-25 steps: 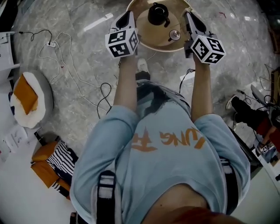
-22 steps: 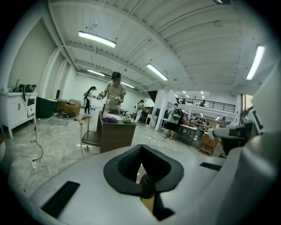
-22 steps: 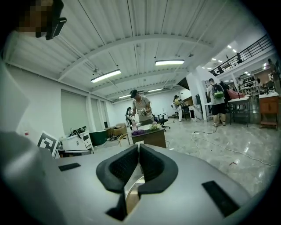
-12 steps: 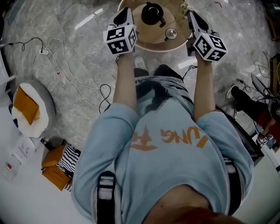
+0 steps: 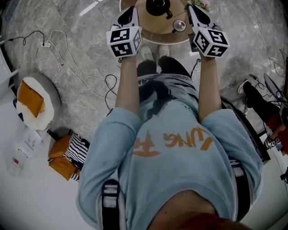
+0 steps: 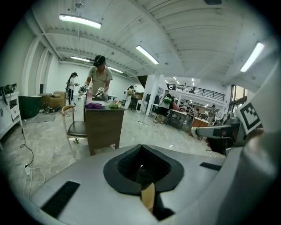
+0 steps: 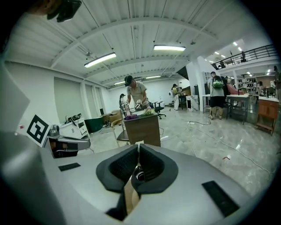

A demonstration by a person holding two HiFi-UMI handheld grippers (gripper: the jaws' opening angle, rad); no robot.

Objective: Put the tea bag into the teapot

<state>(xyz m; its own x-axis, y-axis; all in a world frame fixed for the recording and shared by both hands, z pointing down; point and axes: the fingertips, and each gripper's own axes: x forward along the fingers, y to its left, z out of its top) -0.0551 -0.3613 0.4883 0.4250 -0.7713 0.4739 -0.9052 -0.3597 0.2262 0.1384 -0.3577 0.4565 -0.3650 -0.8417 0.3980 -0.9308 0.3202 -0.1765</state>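
Observation:
A black teapot [image 5: 158, 5] stands on a round wooden table [image 5: 155, 38] at the top edge of the head view, and its small round lid [image 5: 179, 25] lies beside it to the right. My left gripper [image 5: 131, 10] is held at the table's left rim and my right gripper [image 5: 192, 9] at its right rim, both pointing forward. In each gripper view the jaws are pressed together with nothing between them. A small pale thing [image 5: 204, 5] lies at the table's far right; I cannot tell whether it is the tea bag.
Cables [image 5: 67, 67] trail over the marble floor at the left. A grey cushion with an orange pad [image 5: 33, 103] and striped orange items [image 5: 67, 157] lie lower left. Both gripper views look across a hall with a wooden desk [image 6: 103, 127], a chair [image 6: 74, 129] and people.
The table, teapot and lid have slid toward the top of the head view. Both grippers stay level at the table's sides, still shut.

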